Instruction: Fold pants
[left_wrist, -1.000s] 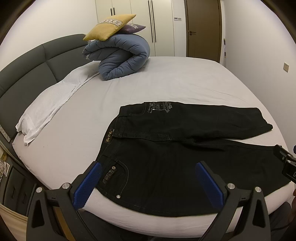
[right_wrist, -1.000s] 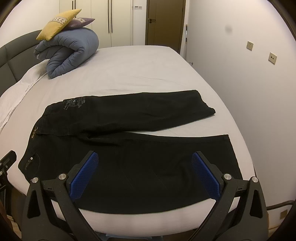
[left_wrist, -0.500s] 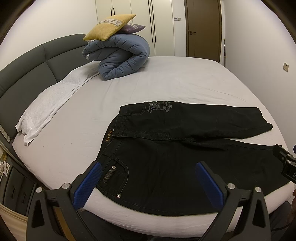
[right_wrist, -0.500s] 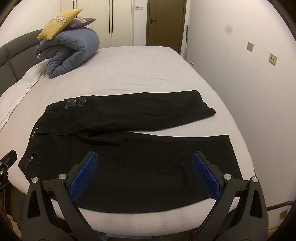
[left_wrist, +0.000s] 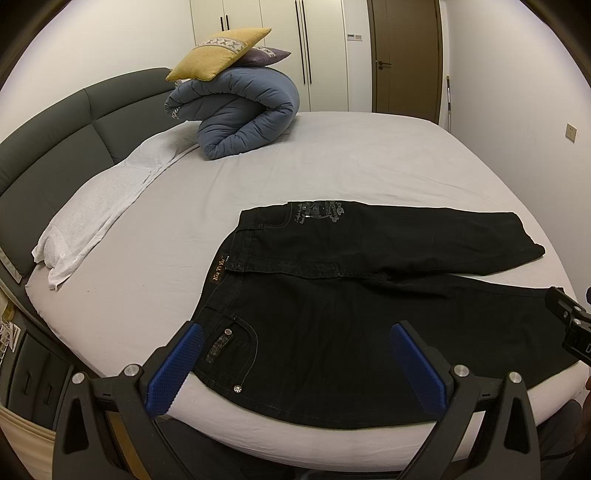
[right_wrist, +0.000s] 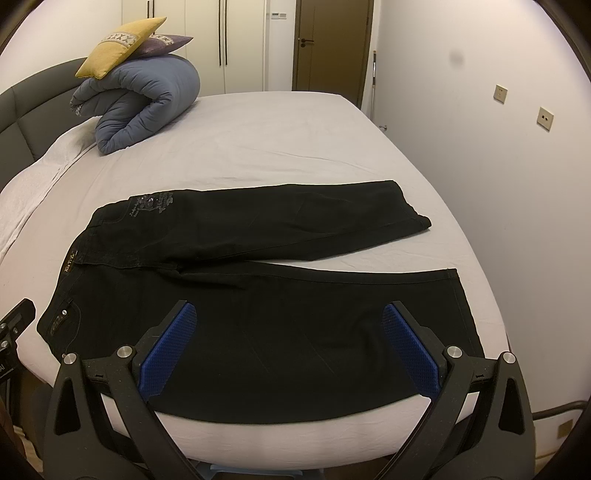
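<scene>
Black pants (left_wrist: 332, 295) (right_wrist: 258, 295) lie flat across the near part of the bed, waistband to the left, both legs running right. The far leg is shorter-looking and angled away; the near leg reaches the bed's front edge. My left gripper (left_wrist: 295, 347) hovers open over the waist and pocket end, blue pads wide apart, nothing between them. My right gripper (right_wrist: 290, 332) hangs open above the near leg's middle, holding nothing. Part of the right gripper's body shows at the left wrist view's right edge.
A rolled blue duvet (left_wrist: 243, 114) with a yellow cushion (left_wrist: 218, 55) on top sits at the far left of the bed (left_wrist: 369, 155). A white towel (left_wrist: 96, 206) lies along the grey headboard (left_wrist: 55, 140). A wall (right_wrist: 498, 147) runs close on the right.
</scene>
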